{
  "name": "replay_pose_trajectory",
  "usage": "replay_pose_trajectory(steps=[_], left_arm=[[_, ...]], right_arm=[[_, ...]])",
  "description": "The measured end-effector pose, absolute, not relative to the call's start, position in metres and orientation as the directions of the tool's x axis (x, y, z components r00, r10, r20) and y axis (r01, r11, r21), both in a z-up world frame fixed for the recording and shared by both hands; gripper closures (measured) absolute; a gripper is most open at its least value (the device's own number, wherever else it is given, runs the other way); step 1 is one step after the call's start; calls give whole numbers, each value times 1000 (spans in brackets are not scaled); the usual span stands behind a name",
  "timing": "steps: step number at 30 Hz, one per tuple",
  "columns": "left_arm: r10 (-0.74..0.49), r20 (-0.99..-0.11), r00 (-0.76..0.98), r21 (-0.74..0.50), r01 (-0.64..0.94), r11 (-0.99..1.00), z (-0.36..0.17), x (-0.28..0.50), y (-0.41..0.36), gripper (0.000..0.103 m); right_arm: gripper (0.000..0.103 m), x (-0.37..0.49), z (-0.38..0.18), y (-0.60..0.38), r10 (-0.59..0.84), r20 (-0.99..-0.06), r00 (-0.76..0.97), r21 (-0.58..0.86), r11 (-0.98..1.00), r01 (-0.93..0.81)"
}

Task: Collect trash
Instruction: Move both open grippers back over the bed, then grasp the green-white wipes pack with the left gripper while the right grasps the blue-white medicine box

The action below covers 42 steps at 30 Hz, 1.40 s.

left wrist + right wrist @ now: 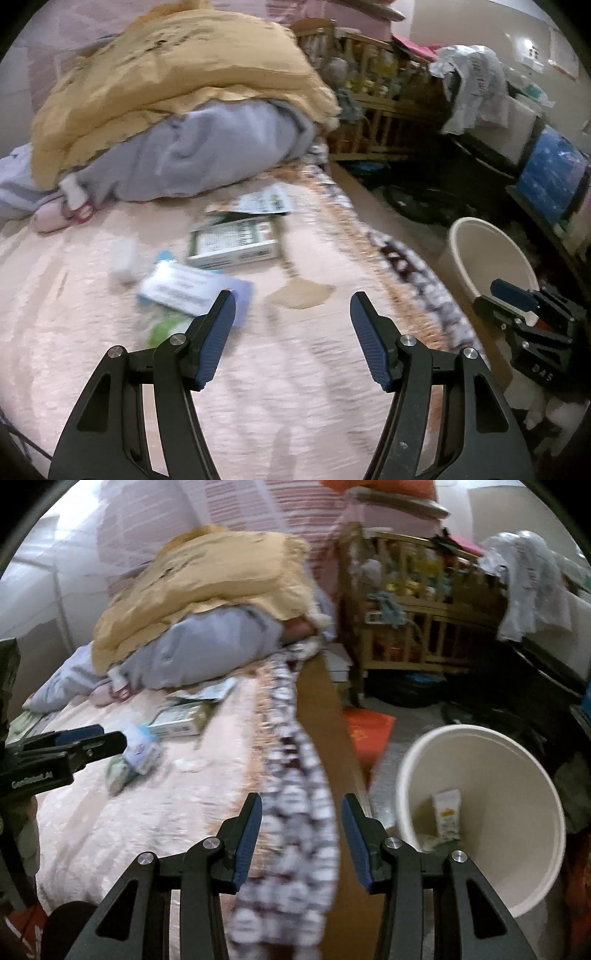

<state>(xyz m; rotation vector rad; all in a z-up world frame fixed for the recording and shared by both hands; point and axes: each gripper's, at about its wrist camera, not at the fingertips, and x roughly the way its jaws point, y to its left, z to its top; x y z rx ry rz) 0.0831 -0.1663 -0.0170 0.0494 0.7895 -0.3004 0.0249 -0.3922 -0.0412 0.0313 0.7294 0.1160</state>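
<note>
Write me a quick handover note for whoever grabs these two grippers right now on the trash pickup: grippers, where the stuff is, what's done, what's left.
Left gripper: open, empty, over the bed, pointing toward the litter.
Right gripper: open, empty, over the bed's edge next to the white bin.
Bin stands on the floor beside the bed; a small carton and some scraps are already in it.
Left on the bed: the green and white box, the printed leaflet behind it, the blue and white packet, a small white item and a green wrapper.
The pictures are blurred, so check the small pieces.

Bed (pixel 295 387): yellow quilt (pixel 177 85), green box (pixel 234 242), packets (pixel 181 288).
</note>
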Motion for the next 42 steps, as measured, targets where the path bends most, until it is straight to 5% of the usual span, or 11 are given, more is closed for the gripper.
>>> replay_pose_trajectory(steps=[23,42], left_arm=[[-138,-733,666,-74,123,990,-36,63,-41,39],[-277,-794,541,-280,79,957,-83,99,-37,39]], right_arm=[[60,43,-63,-259,248,-716,653,2,936,-353],[47,60,-83,-247,301,-756,581,77,923,-378]])
